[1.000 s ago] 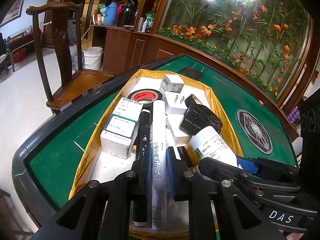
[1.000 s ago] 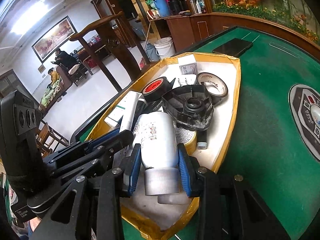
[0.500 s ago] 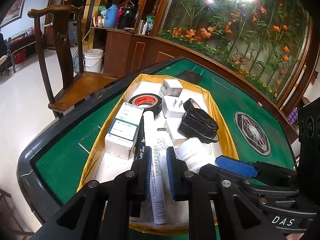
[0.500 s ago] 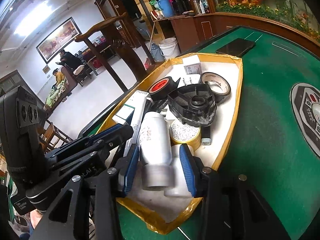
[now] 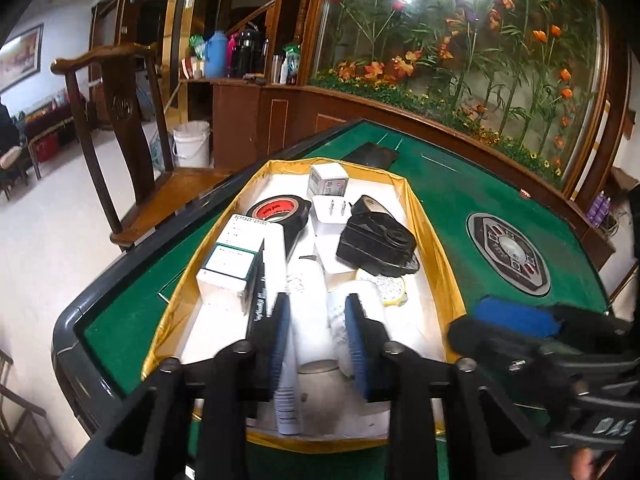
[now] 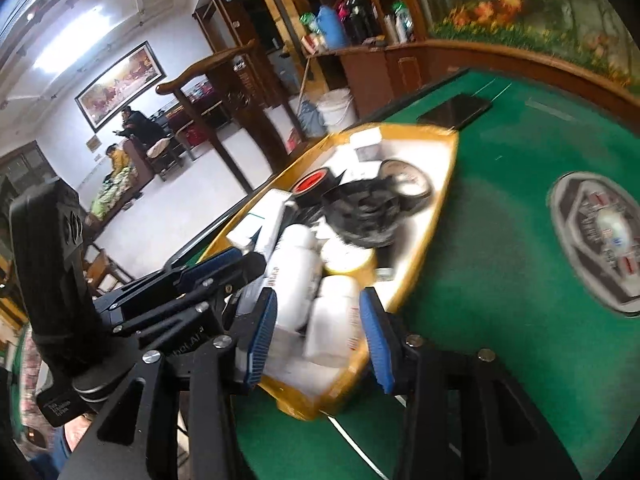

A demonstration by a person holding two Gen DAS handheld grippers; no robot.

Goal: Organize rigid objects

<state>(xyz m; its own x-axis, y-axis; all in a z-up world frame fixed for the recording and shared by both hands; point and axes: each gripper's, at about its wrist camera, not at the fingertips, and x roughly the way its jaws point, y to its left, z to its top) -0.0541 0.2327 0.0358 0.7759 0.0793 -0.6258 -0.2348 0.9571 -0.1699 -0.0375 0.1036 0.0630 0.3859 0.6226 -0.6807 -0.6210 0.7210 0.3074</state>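
A yellow-rimmed tray [image 5: 436, 248] on the green table holds the objects. In the left wrist view my left gripper [image 5: 318, 344] hovers over the tray's near end, its jaws opening. A long white tube [image 5: 310, 312] lies in the tray between the pads, which do not press on it. Beside the tube are a black marker [image 5: 256, 292] and a white bottle [image 5: 360, 290]. In the right wrist view my right gripper [image 6: 318, 338] is also opening. Two white bottles [image 6: 294, 276] lie loose in the tray [image 6: 436, 200] below its spread pads.
Farther back in the tray are white boxes [image 5: 236, 256], a black tape roll with a red core [image 5: 278, 210], a white plug adapter [image 5: 330, 214] and a black plastic part [image 5: 376, 240]. A dark phone [image 6: 456, 110] lies beyond the tray. A wooden chair [image 5: 120, 120] stands at the left.
Both grippers went from shut to open. The left let go of the white tube and the right let go of the white bottle, and both drew back and up from the tray.
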